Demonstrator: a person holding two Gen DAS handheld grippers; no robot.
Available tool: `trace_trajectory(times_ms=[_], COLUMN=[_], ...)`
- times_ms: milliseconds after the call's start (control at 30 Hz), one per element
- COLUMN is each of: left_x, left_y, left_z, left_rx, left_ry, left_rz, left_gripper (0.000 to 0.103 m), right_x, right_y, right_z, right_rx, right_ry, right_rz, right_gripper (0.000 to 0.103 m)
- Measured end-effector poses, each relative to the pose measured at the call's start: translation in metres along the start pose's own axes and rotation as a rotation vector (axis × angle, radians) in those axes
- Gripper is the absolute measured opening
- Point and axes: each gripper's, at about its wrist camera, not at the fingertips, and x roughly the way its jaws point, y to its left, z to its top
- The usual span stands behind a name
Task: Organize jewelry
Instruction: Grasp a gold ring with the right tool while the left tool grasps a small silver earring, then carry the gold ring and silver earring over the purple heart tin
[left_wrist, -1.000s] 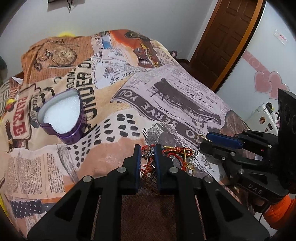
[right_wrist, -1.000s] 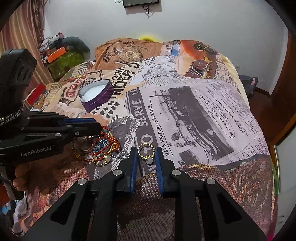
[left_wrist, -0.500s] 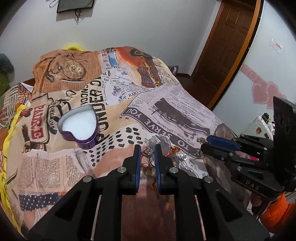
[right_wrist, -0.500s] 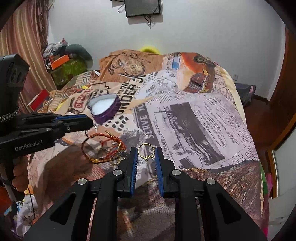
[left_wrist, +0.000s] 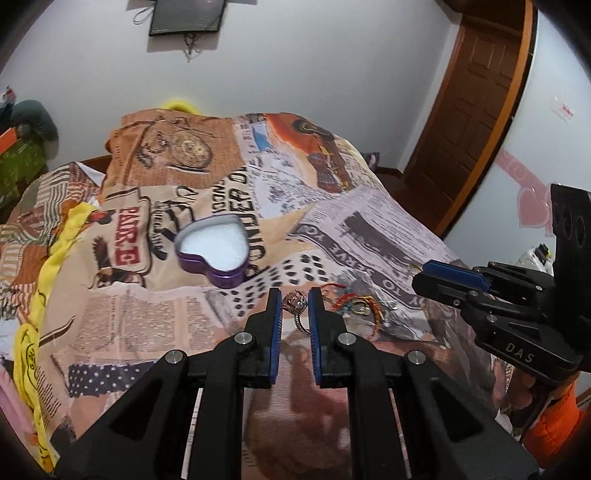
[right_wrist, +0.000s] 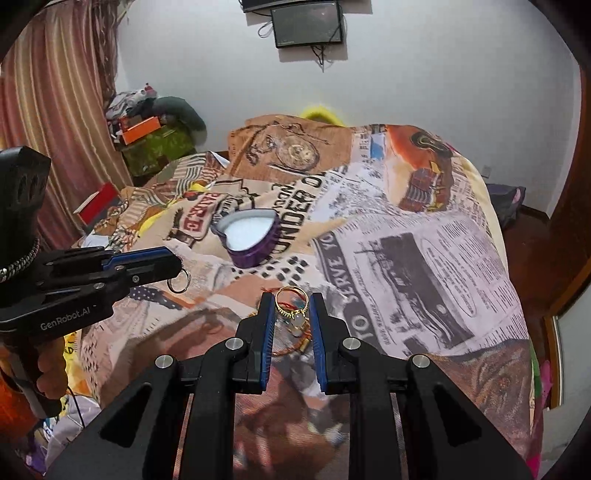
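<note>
My left gripper (left_wrist: 294, 295) is shut on a rose-gold ring with a stone cluster (left_wrist: 295, 303), held above the bed; it also shows in the right wrist view (right_wrist: 178, 281), hanging from the left gripper's tip. My right gripper (right_wrist: 291, 297) is shut on a gold ring with a pale stone (right_wrist: 291, 304). A purple heart-shaped tin (left_wrist: 213, 251) with a white lining lies open on the bedspread, ahead and left of both grippers; the right wrist view shows the tin too (right_wrist: 251, 236). A pile of red and gold bracelets (left_wrist: 356, 304) lies on the bed between the grippers.
The bed carries a newspaper-print bedspread (right_wrist: 424, 258). A wooden door (left_wrist: 476, 103) stands at the right, a curtain (right_wrist: 55, 110) and cluttered boxes (right_wrist: 147, 140) at the left. A yellow cloth (left_wrist: 48, 258) lies along the bed's left edge.
Both grippers have risen from the bed. The left gripper lifted the rose-gold ring clear of the bracelet pile, which dropped back onto the bedspread. The right gripper kept its gold ring.
</note>
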Motion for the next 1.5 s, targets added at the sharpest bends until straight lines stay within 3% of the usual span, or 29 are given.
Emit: trace_trajectory(times_ms=[500, 900, 1100, 1333, 1500], left_x=[-0.003, 0.038, 0.069, 0.105, 0.125], left_y=[0.053, 0.087, 0.101, 0.112, 0.118], left_z=[0.024, 0.054, 0.063, 0.067, 0.066], left_rx=[-0.030, -0.049, -0.058, -0.047, -0.028], left_ry=[-0.080, -0.087, -0.043, 0.032, 0.062], left_rz=[0.072, 0.100, 0.086, 0.074, 0.112], left_gripper=[0.013, 0.013, 0.013, 0.013, 0.013], right_x=[0.026, 0.073, 0.103, 0.144, 0.171], right_y=[0.031, 0.042, 0.037, 0.033, 0.029], right_z=[0.048, 0.092, 0.108, 0.113, 0.113], right_rx=[-0.046, -0.092, -0.097, -0.092, -0.081], right_ry=[-0.030, -0.019, 0.041, 0.168, 0.259], right_rz=[0.016, -0.001, 0.014, 0.059, 0.080], right_gripper=[0.017, 0.017, 0.017, 0.017, 0.017])
